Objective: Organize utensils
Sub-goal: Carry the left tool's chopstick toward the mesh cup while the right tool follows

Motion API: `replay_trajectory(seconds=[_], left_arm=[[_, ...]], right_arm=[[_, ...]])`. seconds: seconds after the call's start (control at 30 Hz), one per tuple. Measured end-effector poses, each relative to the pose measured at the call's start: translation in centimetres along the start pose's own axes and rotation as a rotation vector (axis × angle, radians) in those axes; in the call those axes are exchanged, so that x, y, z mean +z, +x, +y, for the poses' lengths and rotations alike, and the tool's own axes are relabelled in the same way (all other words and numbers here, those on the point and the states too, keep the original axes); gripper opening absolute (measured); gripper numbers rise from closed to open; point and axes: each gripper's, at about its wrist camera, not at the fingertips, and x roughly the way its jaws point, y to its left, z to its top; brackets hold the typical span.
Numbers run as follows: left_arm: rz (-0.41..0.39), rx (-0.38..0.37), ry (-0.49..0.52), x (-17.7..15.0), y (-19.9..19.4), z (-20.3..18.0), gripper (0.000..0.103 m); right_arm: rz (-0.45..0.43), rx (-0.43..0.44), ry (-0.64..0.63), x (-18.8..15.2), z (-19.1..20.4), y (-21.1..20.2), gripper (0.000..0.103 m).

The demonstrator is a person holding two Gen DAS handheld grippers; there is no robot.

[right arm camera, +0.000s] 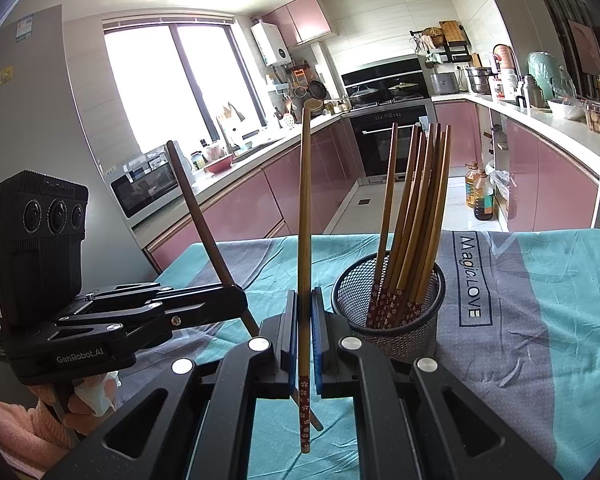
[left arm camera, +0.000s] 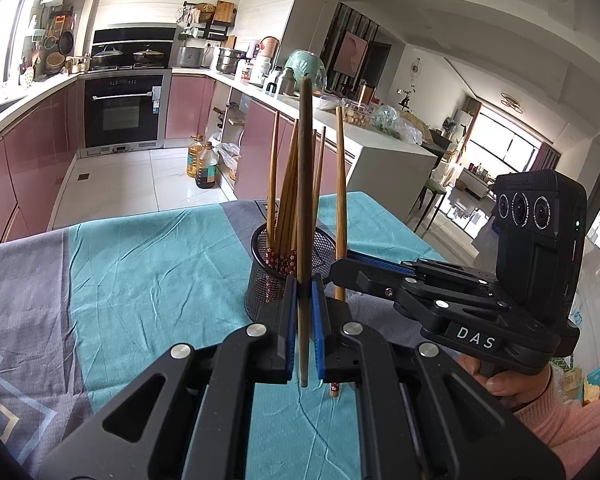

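A black mesh holder [left arm camera: 274, 280] [right arm camera: 388, 320] stands on the teal and grey tablecloth [left arm camera: 140, 272] with several wooden chopsticks [right arm camera: 416, 216] upright in it. My left gripper [left arm camera: 304, 280] [right arm camera: 240, 298] is shut on a dark brown chopstick [left arm camera: 305, 184] [right arm camera: 198, 216], held nearly upright just in front of the holder. My right gripper [right arm camera: 304, 293] [left arm camera: 336, 270] is shut on a lighter chopstick [right arm camera: 305, 220] [left arm camera: 341, 184] with a floral-patterned lower end, upright to the left of the holder in the right wrist view. The two held chopsticks cross low down near the cloth.
The table's far edge [left arm camera: 160, 210] drops to a white tiled kitchen floor with two oil bottles [left arm camera: 202, 164]. Pink cabinets and an oven [left arm camera: 122, 110] lie beyond. A hand in a pink sleeve [left arm camera: 560, 412] holds the right gripper. The cloth bears printed lettering [right arm camera: 471, 276].
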Motion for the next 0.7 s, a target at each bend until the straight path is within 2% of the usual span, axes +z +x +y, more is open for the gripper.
replay_trajectory(seconds=[0.7], left_arm=[[0.0, -0.002, 0.015, 0.44, 0.15, -0.49, 0.008]], right_arm=[[-0.003, 0.001, 0.002, 0.2, 0.15, 0.01, 0.006]])
